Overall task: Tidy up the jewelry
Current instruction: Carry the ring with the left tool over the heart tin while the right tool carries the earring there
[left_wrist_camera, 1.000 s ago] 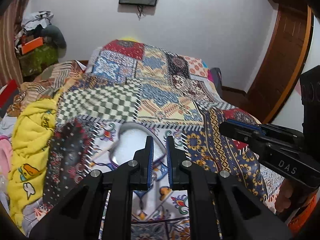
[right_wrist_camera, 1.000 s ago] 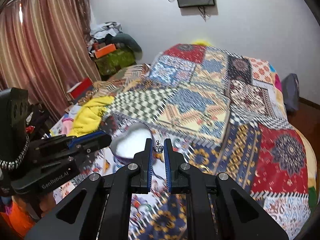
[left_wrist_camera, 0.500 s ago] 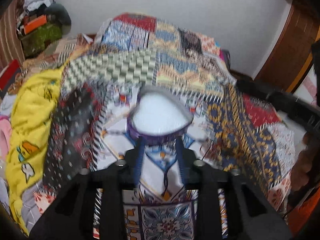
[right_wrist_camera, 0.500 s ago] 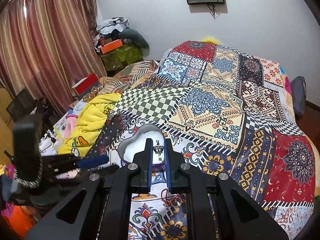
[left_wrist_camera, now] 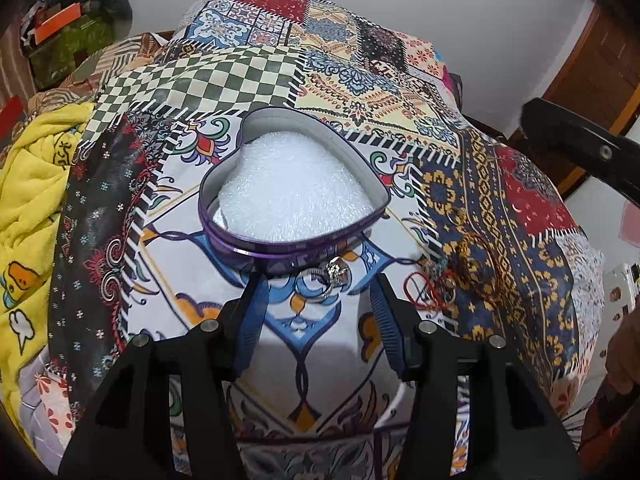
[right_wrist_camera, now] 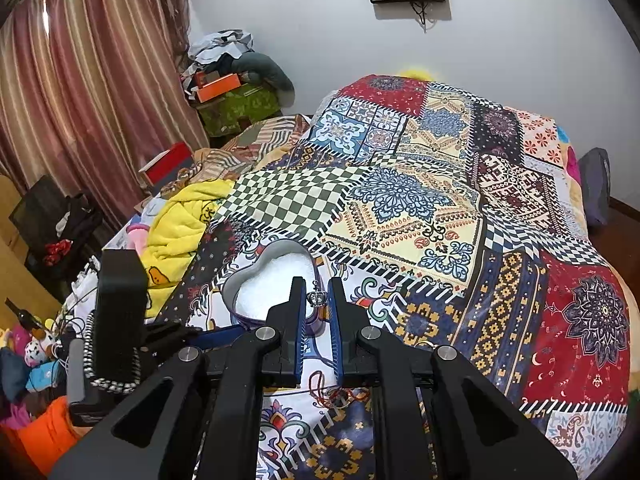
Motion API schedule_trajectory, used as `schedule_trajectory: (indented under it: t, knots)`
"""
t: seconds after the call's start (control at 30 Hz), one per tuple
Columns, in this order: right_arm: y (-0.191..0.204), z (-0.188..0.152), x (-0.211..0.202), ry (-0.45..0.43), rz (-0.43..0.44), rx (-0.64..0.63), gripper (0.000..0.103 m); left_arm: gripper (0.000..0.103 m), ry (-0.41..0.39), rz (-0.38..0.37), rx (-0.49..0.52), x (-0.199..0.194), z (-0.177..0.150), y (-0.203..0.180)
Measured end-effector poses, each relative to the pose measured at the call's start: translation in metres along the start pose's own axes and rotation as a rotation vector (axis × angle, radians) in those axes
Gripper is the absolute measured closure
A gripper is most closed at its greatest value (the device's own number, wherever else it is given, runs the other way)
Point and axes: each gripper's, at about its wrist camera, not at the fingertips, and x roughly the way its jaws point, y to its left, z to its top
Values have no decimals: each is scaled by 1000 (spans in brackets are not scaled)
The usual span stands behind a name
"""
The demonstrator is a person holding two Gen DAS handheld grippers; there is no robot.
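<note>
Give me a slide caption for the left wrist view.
Open left gripper approaching a silver ring lying beside the heart-shaped tin on a patchwork bedspread.

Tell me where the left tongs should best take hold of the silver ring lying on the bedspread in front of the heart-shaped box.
Probably across the thin band of the silver ring with the bulky ornate top, coming down from above on the near side. It lies between the open left tongs, close to the purple heart-shaped tin box, so approaching from the far side is blocked. The ornate top looks too lumpy to pinch securely.
</note>
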Motion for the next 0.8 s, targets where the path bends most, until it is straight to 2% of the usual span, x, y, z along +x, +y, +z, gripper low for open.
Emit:
schedule_trajectory:
  t: [0.1,0.2,0.23,0.57,0.8]
  knots:
    - [-1,0,0,1,1,-1,93,57,-4,15,16,3,1,-4]
    - [1,0,0,3,1,-5,93,67,-11,46,43,7,0,-9]
    - [1,1,0,4,1,-6,93,73,-14,55,46,7,0,-9]
    - [7,9,7,1,13,-20,93,74,-55,34,11,-15,-7,-2]
    - [20,20,24,4,54,-42,93,74,-151,19,0,-49,15,9]
